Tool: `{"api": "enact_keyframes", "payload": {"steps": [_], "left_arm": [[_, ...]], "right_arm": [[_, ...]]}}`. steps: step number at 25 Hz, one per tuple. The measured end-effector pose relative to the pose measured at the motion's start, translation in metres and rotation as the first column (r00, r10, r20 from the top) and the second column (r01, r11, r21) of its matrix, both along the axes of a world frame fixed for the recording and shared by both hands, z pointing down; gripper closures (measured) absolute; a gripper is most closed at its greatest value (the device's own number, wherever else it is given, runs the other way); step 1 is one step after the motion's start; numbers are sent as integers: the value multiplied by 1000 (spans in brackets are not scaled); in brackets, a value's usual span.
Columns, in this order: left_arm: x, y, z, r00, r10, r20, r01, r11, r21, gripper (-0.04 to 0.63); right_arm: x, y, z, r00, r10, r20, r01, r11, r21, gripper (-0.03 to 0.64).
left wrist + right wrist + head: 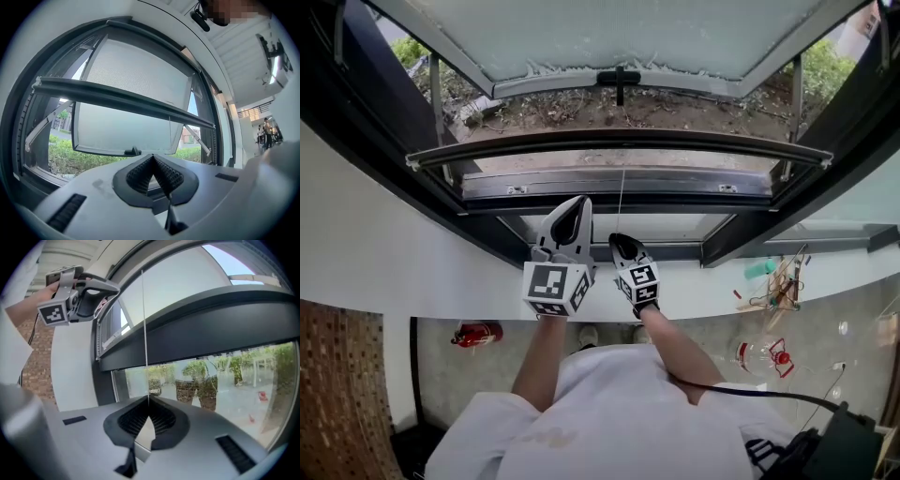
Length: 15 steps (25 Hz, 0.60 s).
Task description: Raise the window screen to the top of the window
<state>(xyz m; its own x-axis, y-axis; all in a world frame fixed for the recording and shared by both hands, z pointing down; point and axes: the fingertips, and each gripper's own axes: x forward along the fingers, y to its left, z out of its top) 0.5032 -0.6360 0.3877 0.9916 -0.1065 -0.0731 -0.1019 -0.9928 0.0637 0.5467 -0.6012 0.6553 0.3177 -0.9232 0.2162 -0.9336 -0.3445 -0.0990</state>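
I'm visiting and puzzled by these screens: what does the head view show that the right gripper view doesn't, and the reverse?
Only the head view: the person's white shirt, a red object on the floor below. Only the right gripper view: potted plants outdoors. Both: the thin white cord pinched in the shut right gripper, the dark screen bar it hangs from, and the left gripper.

White window ledge (441, 281), small tools (778, 289) at its right end, grey floor (694, 336), red canister (476, 334) lying there
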Motion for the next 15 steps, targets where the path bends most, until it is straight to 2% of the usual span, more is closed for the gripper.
{"api": "enact_keyframes", "payload": {"steps": [2, 8, 13, 15], "left_arm": [[-1, 3, 0, 1000, 10, -1, -10, 1000, 4, 595], [-2, 8, -2, 1000, 27, -8, -27, 1000, -5, 595], [-7, 24, -18, 991, 102, -89, -104, 994, -17, 595], [-4, 27, -19, 991, 108, -79, -108, 994, 2, 595]], "right_arm": [[-7, -1, -4, 999, -22, -27, 22, 1000, -6, 617], [-8, 5, -11, 1000, -2, -29, 2, 1000, 8, 617], [-7, 11, -23, 999, 14, -46, -12, 999, 36, 617], [-8, 12, -32, 998, 15, -64, -11, 999, 53, 617]]}}
